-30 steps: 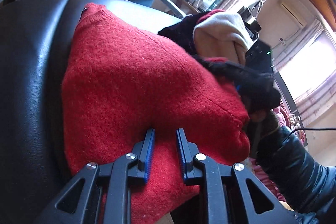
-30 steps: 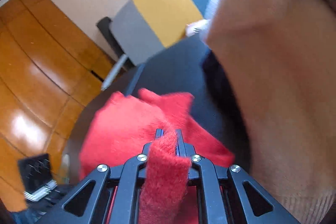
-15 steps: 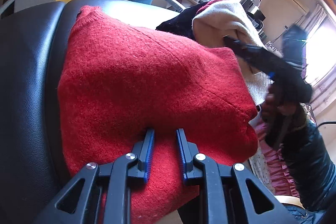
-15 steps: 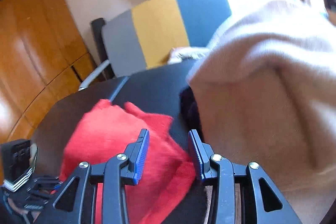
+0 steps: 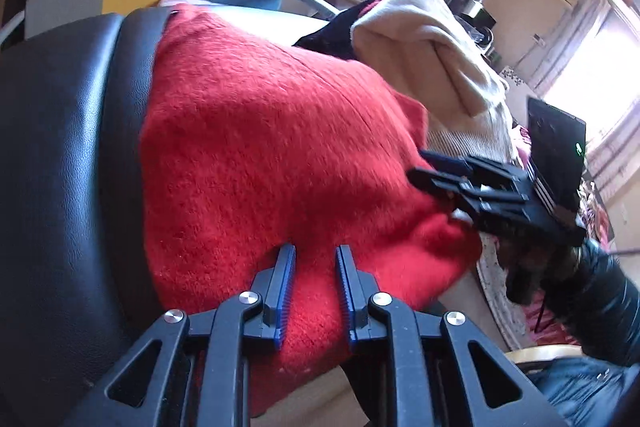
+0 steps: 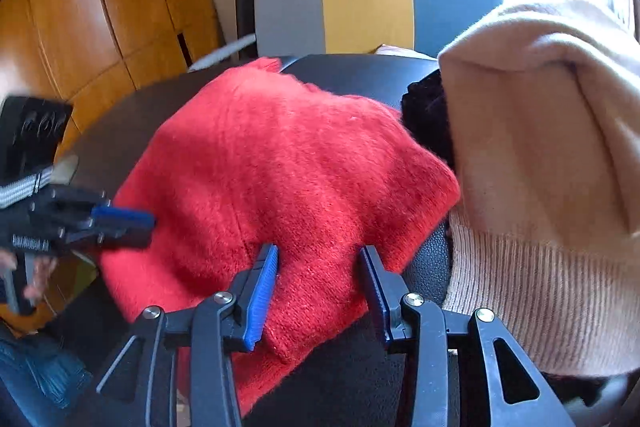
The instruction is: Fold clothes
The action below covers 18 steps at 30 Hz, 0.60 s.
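— On the black leather seat (image 6: 352, 75) lies the folded red sweater (image 6: 280, 179); why?
— Fold's done. Right gripper (image 6: 320, 287) just opened, empty; left gripper (image 5: 314, 291) hovers slightly parted, holding nothing.

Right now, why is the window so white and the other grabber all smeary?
Left wrist view: daylight washes out the window, and the right gripper smears with motion blur. Right wrist view: glare whitens the top right corner, the left gripper blurs, and the fisheye bends the wooden doors.
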Motion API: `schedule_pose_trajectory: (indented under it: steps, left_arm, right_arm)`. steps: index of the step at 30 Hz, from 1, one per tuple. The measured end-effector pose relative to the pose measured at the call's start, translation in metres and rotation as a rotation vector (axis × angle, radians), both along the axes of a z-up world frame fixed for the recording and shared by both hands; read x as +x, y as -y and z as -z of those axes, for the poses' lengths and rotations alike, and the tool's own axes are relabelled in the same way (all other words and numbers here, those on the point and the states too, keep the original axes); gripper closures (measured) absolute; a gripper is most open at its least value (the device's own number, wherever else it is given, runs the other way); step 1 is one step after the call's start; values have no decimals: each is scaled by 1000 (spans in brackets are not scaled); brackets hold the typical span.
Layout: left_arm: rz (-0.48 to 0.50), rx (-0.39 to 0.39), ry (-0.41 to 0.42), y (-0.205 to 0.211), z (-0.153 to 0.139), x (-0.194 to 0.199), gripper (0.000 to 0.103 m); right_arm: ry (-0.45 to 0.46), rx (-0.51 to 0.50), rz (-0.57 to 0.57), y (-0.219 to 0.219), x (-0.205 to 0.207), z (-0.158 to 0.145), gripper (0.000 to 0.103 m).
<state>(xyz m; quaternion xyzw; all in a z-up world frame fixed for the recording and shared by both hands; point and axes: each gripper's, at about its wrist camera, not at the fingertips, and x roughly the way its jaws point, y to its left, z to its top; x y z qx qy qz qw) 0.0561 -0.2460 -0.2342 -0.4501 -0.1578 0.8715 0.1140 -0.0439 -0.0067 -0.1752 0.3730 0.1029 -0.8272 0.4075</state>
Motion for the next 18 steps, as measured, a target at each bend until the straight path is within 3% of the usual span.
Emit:
schedule_pose_trajectory:
  steps: [4,8,12,14,18]
  left_arm:
    - [-13,-42,-7,-3,-6,1,83]
    - [-45,-73,-79,1,-27,6,83]
    - [-104,-72,-170,16,-50,3,83]
    - [-139,-74,-197,27,-61,-6,82]
    - [-204,-79,-203,32,-66,-29,81]
  right_arm:
    - [12,53,-30,2,-6,-10,58]
    - [6,89,-15,3,-11,-40,54]
    - [-18,-2,13,6,-13,-86,53]
    - [-9,-67,31,17,-15,-100,48]
    - [74,-124,133,49,-30,-92,46]
